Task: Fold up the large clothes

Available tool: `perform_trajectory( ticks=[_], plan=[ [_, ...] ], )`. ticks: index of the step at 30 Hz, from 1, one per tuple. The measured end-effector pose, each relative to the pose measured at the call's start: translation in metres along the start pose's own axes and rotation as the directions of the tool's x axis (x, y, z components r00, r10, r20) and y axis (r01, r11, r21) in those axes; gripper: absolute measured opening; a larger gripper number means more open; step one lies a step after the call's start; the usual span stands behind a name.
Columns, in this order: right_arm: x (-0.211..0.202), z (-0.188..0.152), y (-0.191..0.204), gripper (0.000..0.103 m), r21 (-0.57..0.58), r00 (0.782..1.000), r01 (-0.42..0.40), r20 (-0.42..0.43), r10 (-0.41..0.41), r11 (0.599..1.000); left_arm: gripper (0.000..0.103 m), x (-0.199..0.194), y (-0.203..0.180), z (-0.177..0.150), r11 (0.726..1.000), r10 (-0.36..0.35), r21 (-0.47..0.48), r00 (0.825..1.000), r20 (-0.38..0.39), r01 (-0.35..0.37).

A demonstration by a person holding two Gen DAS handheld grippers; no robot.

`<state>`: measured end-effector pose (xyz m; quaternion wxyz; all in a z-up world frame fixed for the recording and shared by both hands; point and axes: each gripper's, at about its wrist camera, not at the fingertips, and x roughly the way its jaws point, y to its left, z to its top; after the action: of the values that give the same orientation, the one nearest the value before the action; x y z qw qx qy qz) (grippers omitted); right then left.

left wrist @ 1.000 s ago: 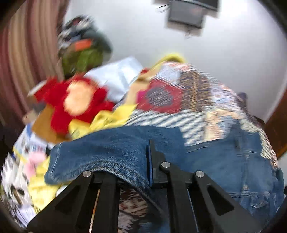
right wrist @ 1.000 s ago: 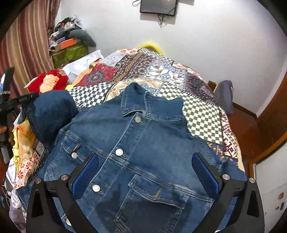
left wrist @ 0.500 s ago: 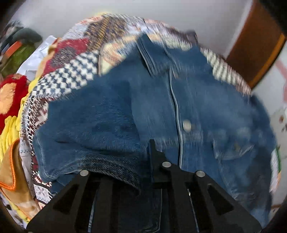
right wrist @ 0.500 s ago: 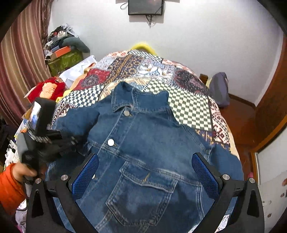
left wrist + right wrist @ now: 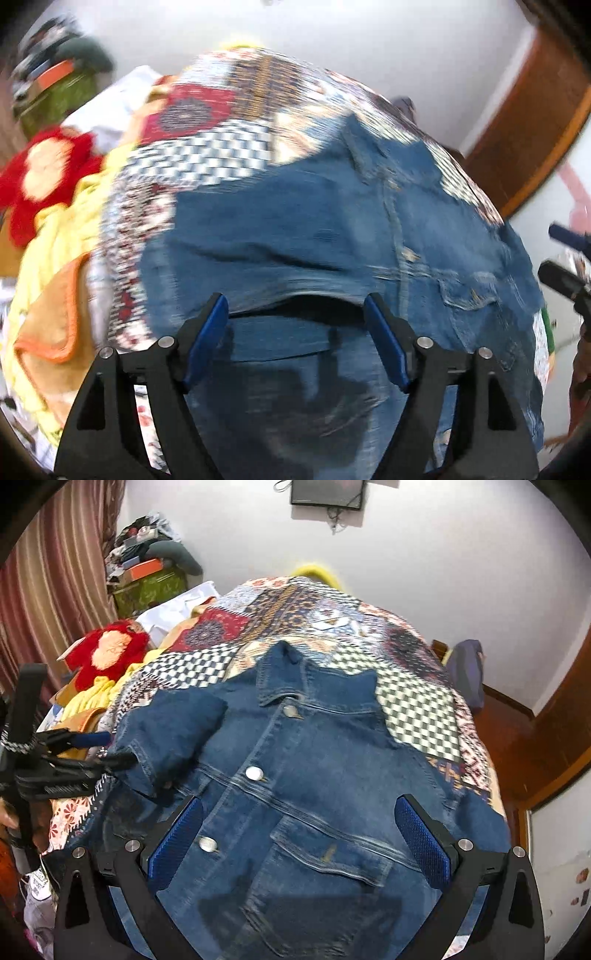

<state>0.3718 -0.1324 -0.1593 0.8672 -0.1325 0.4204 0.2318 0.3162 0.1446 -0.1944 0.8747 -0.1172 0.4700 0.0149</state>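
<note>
Left gripper (image 5: 295, 325) spread, right gripper (image 5: 299, 838) spread; I reckon folded sleeve (image 5: 173, 731) may flop off jacket (image 5: 332, 775)

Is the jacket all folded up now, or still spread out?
Mostly spread out. The denim jacket lies front-up on the quilt, collar and buttons showing; only one sleeve is folded across its chest.

bright, even light | left view motion-blurred | right sharp | fisheye-curved edges
</note>
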Motion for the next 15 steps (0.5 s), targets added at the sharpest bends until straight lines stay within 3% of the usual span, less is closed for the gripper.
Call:
perform_trajectory(
  ticks=[3, 7, 11, 15],
  plan=[
    [0.010, 0.010, 0.019, 0.103, -0.020, 0.999, -0.032, -0.007, 0.032, 0.999, 0.078, -0.005, 0.038, -0.004, 0.998, 0.017, -0.059, 1.000, 0.006, -0.017],
    [0.021, 0.017, 0.042, 0.103, -0.047, 0.998, -0.055, -0.012, 0.054, 0.997, 0.079, 0.008, 0.085, -0.014, 0.986, 0.036, -0.162, 0.999, -0.041, -0.043],
    [0.038, 0.019, 0.057, 0.103, -0.063, 0.997, -0.067, -0.039, 0.065, 0.996, 0.078, 0.032, 0.124, -0.022, 0.953, -0.024, -0.302, 0.996, -0.082, -0.002],
    [0.054, 0.016, 0.061, 0.103, -0.064, 0.996, -0.064, -0.069, 0.059, 0.996, 0.078, 0.060, 0.139, -0.029, 0.918, -0.106, -0.393, 0.987, -0.121, 0.051]
  ],
)
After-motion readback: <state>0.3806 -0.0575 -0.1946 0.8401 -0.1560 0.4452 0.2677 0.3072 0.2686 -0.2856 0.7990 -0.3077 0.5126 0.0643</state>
